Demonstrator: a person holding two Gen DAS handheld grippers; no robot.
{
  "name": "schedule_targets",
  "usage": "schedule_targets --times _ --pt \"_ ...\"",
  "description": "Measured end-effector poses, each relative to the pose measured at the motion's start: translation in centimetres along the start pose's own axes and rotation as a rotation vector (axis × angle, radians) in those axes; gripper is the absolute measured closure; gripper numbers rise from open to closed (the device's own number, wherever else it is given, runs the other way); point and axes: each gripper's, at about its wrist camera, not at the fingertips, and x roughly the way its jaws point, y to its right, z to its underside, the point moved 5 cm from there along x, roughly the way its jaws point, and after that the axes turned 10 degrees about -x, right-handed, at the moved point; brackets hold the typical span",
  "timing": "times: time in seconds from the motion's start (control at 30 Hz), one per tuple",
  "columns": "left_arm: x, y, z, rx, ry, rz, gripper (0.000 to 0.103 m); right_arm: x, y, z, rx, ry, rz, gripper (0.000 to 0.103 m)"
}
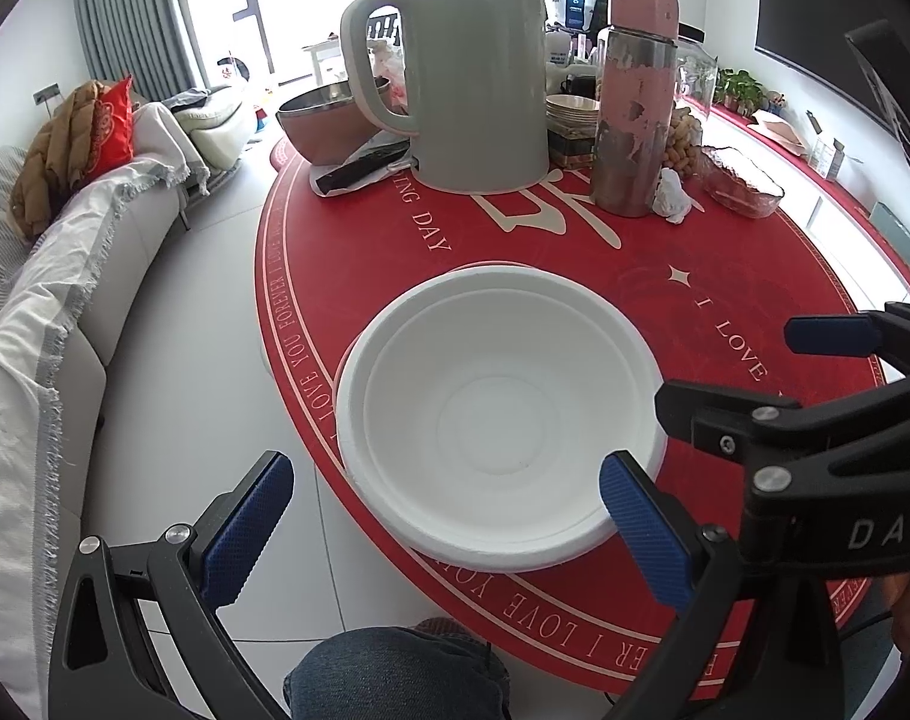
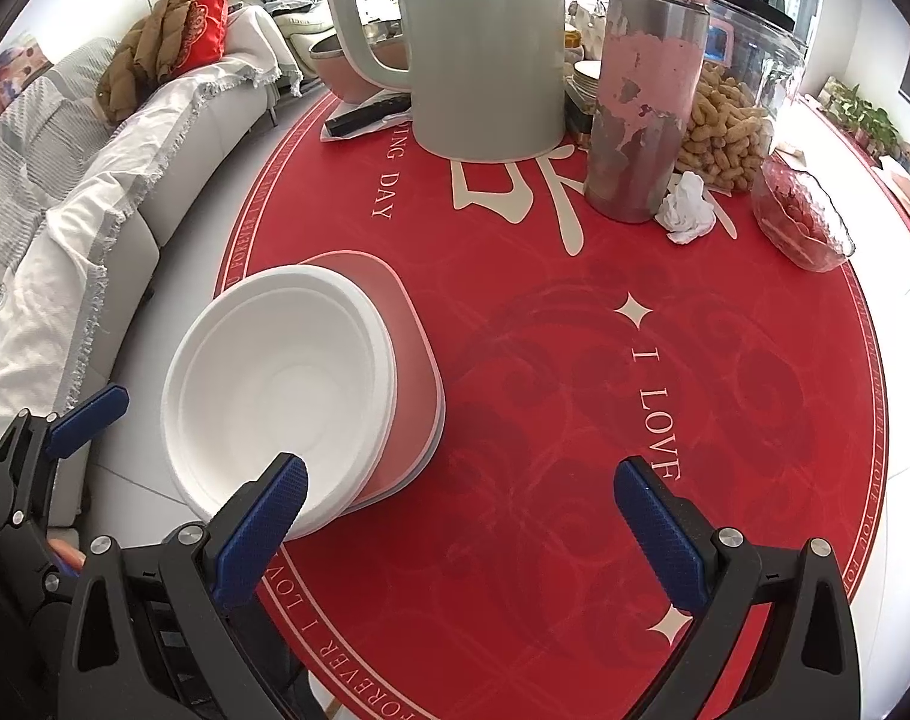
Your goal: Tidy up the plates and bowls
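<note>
Left gripper point(image 1: 449, 534) jaws wide apart, empty, flanking the near rim of the bowls point(image 1: 502, 414). Right gripper point(image 2: 460, 534) likewise spread, empty, over bare tablecloth point(image 2: 574, 396). White bowls nested atop a red plate point(image 2: 416, 360) at the table's left edge. Beyond: kettle point(image 1: 472, 78), flask point(image 1: 634, 102).
</note>
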Motion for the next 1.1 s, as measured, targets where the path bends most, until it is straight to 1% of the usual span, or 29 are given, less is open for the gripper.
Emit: schedule_targets --times 0.6,1.1 --pt "-0.03 0.0 0.38 0.01 -0.002 -0.014 0.001 0.03 -0.12 0.06 0.0 -0.002 -0.002 0.0" --pt "0.27 -0.66 0.47 -0.012 -0.004 -0.013 0.001 0.23 -0.71 -0.12 -0.01 -0.004 -0.006 0.0"
